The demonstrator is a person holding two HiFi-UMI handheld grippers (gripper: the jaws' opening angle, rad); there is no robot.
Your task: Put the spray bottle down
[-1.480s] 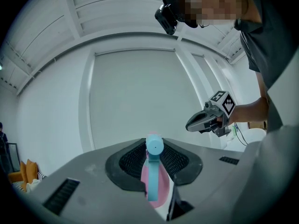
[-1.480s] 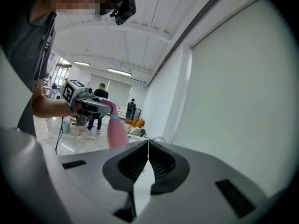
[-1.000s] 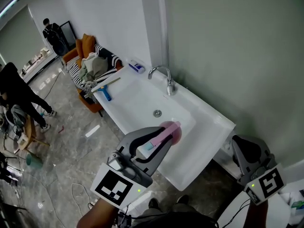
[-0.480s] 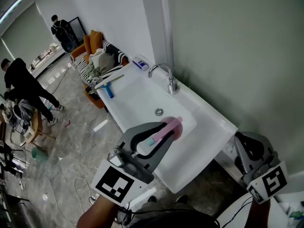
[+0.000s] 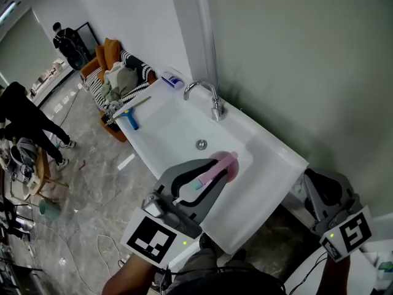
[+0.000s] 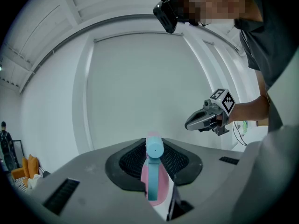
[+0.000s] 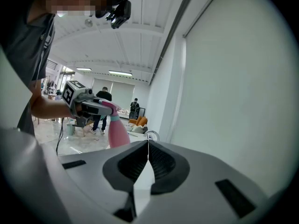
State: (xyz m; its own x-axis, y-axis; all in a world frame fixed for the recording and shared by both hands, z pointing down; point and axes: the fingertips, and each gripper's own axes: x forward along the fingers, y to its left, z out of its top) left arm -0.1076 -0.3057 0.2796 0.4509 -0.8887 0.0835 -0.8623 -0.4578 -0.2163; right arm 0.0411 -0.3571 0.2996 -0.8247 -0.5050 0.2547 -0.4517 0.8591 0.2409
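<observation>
Spray bottle, pink with blue head

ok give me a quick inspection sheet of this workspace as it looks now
surface: white sink counter with faucet and drain; basin looks bare
job's things: pink spray bottle, blue head, held in the air over the basin, not yet set down
clutter: blue-handled squeegee and a blue and white pack at the counter's far end
grippers: left gripper shut on the spray bottle; right gripper jaws together, nothing between them, off the counter's near end
cables: loose cable on the floor
surroundings: orange chair piled with cloth beyond the counter; two people in black further off
</observation>
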